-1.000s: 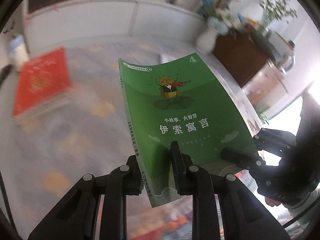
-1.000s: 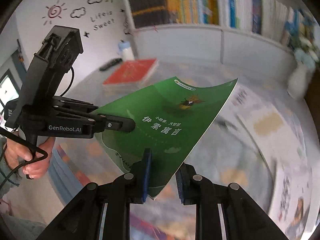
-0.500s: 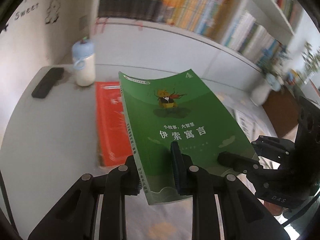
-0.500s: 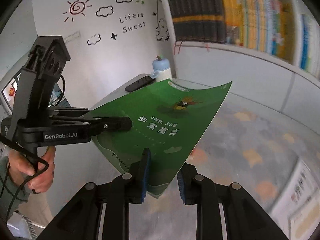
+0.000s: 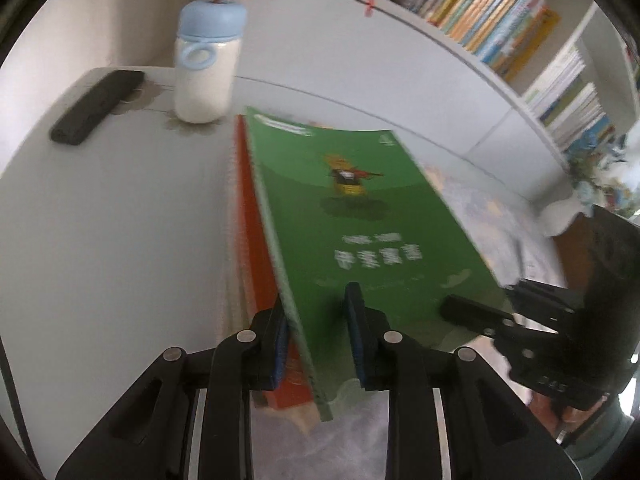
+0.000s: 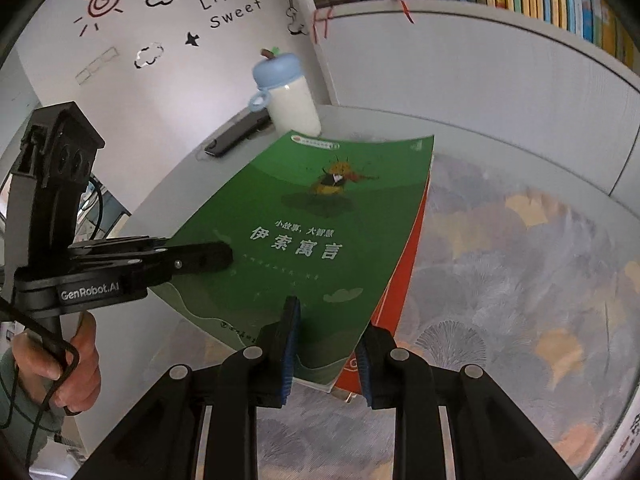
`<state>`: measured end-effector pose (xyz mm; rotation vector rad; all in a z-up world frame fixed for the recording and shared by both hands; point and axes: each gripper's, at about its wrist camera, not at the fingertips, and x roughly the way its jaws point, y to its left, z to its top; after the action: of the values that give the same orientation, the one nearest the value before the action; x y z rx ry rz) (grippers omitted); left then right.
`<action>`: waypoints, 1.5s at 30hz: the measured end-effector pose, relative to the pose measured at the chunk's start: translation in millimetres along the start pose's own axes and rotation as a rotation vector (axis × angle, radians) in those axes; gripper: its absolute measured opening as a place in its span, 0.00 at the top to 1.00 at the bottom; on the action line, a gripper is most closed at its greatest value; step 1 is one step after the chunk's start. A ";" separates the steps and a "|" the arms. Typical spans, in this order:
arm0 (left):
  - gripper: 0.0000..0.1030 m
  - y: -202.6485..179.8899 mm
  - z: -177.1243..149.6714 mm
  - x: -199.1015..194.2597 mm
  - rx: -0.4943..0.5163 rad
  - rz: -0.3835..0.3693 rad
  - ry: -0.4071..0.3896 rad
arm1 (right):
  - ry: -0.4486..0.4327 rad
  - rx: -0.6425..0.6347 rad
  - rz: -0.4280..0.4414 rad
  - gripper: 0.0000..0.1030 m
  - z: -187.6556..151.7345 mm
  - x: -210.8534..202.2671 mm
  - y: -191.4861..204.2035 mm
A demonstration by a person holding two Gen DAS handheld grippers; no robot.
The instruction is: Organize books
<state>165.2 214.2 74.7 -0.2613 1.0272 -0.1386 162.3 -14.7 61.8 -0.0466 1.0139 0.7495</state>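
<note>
A green book (image 5: 360, 224) with a bee on its cover is held by both grippers. My left gripper (image 5: 318, 332) is shut on its spine edge. My right gripper (image 6: 326, 344) is shut on its near edge; the book (image 6: 304, 236) shows fully in the right wrist view. It hangs tilted just above a red book (image 5: 252, 248) lying on the table, whose edge peeks out on the right in the right wrist view (image 6: 404, 280). The right gripper's finger also shows in the left wrist view (image 5: 472, 314), and the left gripper's finger in the right wrist view (image 6: 196, 258).
A white bottle with a blue cap (image 5: 206, 64) and a black remote (image 5: 96, 106) stand at the table's far left corner. A floral tablecloth (image 6: 520, 280) covers the table to the right. Shelves of books (image 5: 500, 20) run along the back wall.
Both grippers have carried the green book to the left and lowered it over the red book, which is now mostly covered. The bottle and remote are much closer.
</note>
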 end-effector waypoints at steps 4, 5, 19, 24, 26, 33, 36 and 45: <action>0.79 6.9 -0.4 -4.7 0.015 0.058 -0.025 | 0.026 0.012 -0.018 0.73 -3.0 10.4 -4.6; 0.78 7.9 -0.7 -6.1 0.016 0.066 -0.027 | 0.017 0.020 -0.015 0.73 -4.3 11.8 -5.7; 0.78 3.6 -8.7 -22.0 0.025 0.060 -0.021 | 0.072 0.142 -0.011 0.63 -19.4 8.8 -19.5; 0.78 -5.4 -8.9 -29.6 0.050 0.063 -0.028 | 0.081 0.116 -0.050 0.60 -16.0 11.2 -4.2; 0.78 -8.4 -9.1 -32.3 0.051 0.062 -0.033 | 0.085 0.099 -0.046 0.60 -16.8 12.1 3.2; 0.78 -48.7 -10.8 -47.8 0.113 0.020 -0.042 | -0.012 0.117 -0.081 0.61 -36.9 -32.6 1.1; 0.78 -85.6 -15.7 -53.2 0.165 -0.010 -0.046 | -0.072 0.133 -0.113 0.61 -64.5 -79.4 -7.9; 0.78 -239.5 -87.1 -41.5 0.362 -0.123 0.028 | -0.166 0.350 -0.261 0.61 -210.5 -219.4 -70.8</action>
<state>71.1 -19.1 133.2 0.0072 0.9936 -0.4356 -21.0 -264.9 96.3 0.1810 0.9454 0.3259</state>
